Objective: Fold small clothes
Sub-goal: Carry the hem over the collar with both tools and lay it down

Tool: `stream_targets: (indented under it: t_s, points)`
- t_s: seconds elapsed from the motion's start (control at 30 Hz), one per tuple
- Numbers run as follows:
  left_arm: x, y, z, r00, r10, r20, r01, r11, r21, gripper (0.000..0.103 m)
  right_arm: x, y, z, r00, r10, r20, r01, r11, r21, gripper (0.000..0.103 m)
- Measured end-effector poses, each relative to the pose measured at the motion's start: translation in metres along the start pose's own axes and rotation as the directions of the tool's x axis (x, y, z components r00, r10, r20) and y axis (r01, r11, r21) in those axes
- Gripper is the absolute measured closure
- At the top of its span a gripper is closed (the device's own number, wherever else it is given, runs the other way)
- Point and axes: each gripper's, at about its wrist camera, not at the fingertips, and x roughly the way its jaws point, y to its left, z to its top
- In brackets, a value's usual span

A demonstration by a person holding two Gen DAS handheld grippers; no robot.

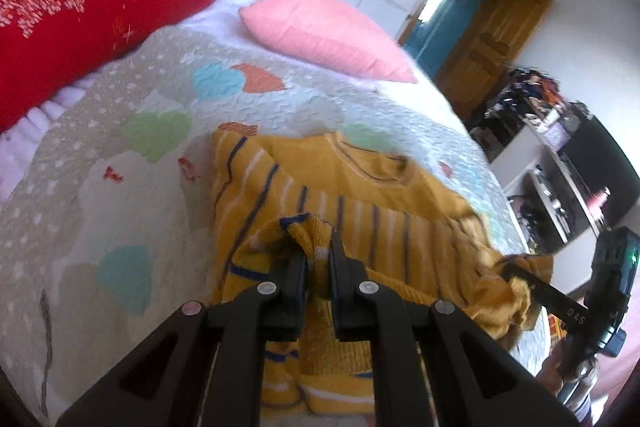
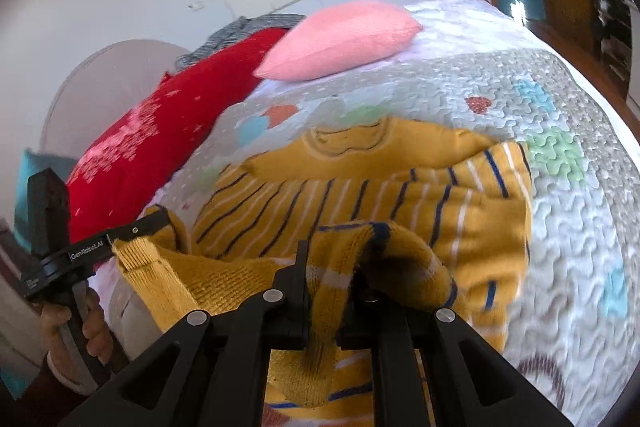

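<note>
Now two grippers hold up the bottom edge of a little yellow sweater (image 1: 360, 195) on the bed.

Both tools are closed tight on the knit. The left gripper (image 1: 318, 247) pinches one bottom corner, and the right gripper (image 2: 332, 267) pinches the other corner. The top of the sweater, with the neck hole, lies flat on the bedspread (image 1: 120, 195) in front of the pink pillow (image 1: 320, 27) and beside the red pillow (image 1: 80, 19). The bottom part hangs between the two tools and sags in the middle. I think the sweater is soft, light and floppy. It looks a bit stretchy too, so it may droop or bunch up. The thick edge at the corners seems a good place to hold.
</note>
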Motion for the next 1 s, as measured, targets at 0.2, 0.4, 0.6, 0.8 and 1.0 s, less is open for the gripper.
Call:
stream_targets:
  t_s: [0.2,0.4,0.6,0.8,1.0]
  points:
    - [0.052,0.031,0.033,0.996,-0.051,-0.078,0.037,0.985,-0.17,0.089,0.045,-0.049,0.033,1.0,-0.006,-0.019,0.009,0.987,0.163,0.082]
    - [0.056,0.056,0.047,0.988,-0.156,-0.009,0.147,0.949,-0.279,0.046,0.076,-0.081,0.047,0.997,0.069,-0.019,-0.06,0.949,0.309,0.053]
    - [0.044,0.064,0.053,0.991,-0.132,0.011,0.131,0.957,-0.259,0.041,0.077,-0.091,0.058,0.997,0.075,0.008,-0.073,0.933,0.351,0.052]
    - [0.029,0.052,0.035,0.999,-0.034,-0.013,0.032,0.991,-0.129,0.038,0.042,-0.102,0.067,0.997,0.031,0.073,-0.055,0.93,0.363,0.046]
    - [0.026,0.038,0.0,0.997,0.062,-0.043,-0.061,0.998,0.036,0.036,-0.001,-0.11,0.048,0.996,-0.041,0.078,0.012,0.937,0.35,0.032]
